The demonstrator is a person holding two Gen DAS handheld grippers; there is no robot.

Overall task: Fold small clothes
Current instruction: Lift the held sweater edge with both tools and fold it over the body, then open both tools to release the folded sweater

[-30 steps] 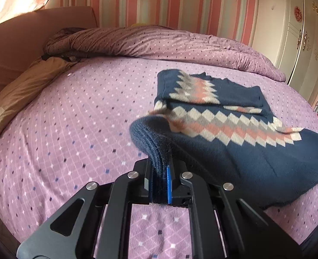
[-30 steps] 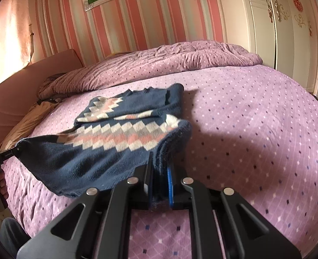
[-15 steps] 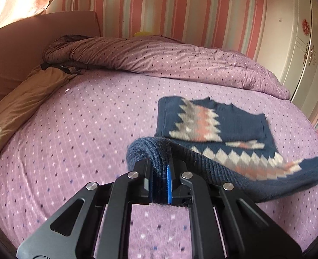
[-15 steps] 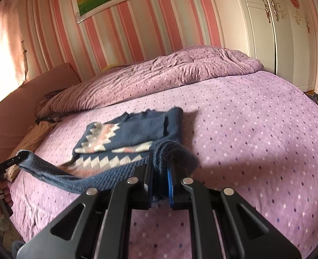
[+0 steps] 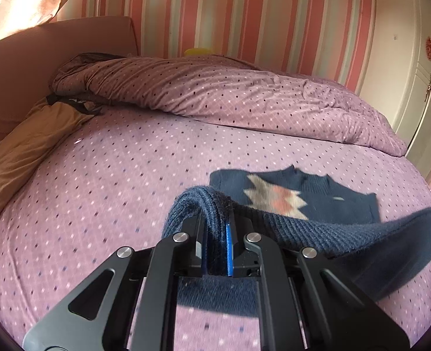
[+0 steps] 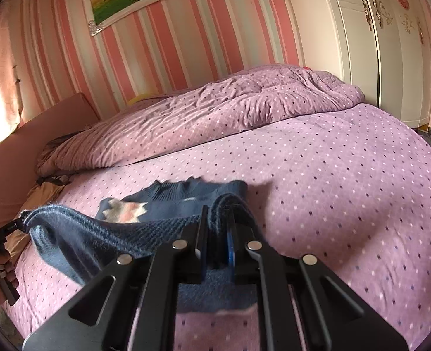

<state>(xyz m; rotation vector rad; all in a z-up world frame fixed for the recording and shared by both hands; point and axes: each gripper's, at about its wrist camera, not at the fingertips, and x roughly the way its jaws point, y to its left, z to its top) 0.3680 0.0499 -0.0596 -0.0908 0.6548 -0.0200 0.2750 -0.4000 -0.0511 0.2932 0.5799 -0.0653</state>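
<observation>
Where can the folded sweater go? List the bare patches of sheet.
Bare sheet lies right of the sweater, out toward the wardrobe. More lies left of it, toward the tan pillow. The far side is crowded by the bunched duvet. Both grippers, left and right, clamp the sweater's lifted hem.

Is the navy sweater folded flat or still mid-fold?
Mid-fold: the sweater has its hem raised off the bed, clamped by the left gripper and right gripper.
</observation>
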